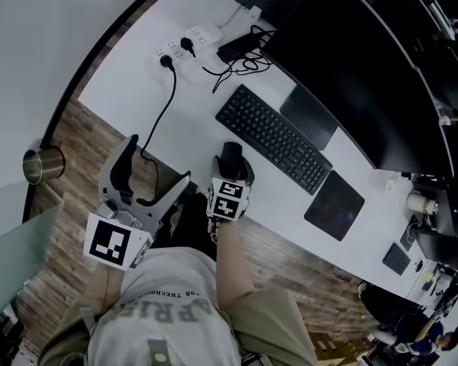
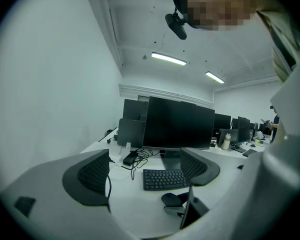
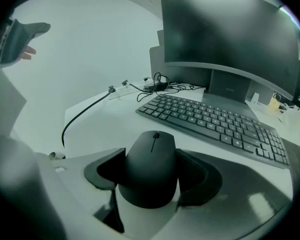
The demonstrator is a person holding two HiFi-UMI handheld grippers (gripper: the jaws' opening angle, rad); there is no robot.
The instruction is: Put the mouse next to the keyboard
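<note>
Between the jaws, mouse points toward keyboard.

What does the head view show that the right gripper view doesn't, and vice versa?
Head view only: the mouse pad, past the keyboard's end on the person's right. Right gripper view only: the right gripper's pads against the mouse's sides, and its scroll wheel. Both: mouse, keyboard, monitor.

- The right gripper tilts downward, its jaws pressed against both sides of the mouse, which sits between them.
- The left gripper points almost level, jaws spread wide, with nothing between them.
</note>
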